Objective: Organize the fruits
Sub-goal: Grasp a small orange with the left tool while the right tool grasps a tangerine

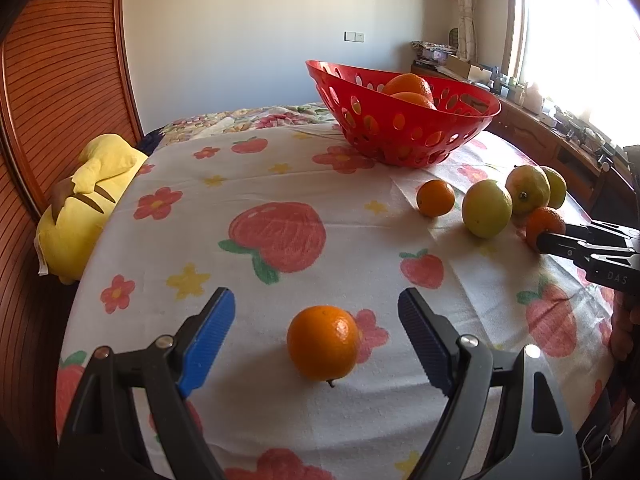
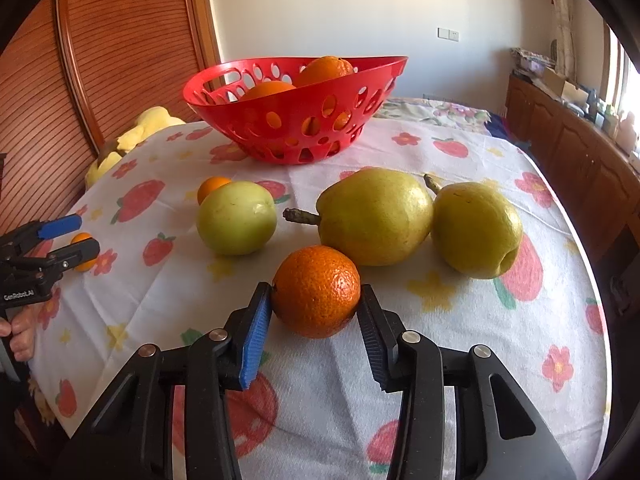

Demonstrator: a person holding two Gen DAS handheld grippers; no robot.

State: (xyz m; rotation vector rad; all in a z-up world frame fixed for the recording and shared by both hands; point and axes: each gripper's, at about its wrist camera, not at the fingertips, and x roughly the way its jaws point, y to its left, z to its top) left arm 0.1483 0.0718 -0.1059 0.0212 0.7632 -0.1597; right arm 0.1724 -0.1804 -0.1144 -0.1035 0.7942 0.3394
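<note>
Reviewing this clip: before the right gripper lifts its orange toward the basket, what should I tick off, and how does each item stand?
1. Right gripper pads on both sides of the dark orange: ok.
2. Orange still resting on the tablecloth, not yet lifted: ok.
3. Pear right behind the orange, touching or nearly so; may roll: cannot tell.
4. Red basket has room beside its two oranges: ok.
5. Left gripper open around its own orange, pads clear: ok.

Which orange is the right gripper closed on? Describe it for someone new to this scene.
Start at the red basket on the strawberry-print cloth. In front lie two pears and a green apple. The held orange sits nearest the camera, touching the bigger pear, pinched between the fingers.
</note>
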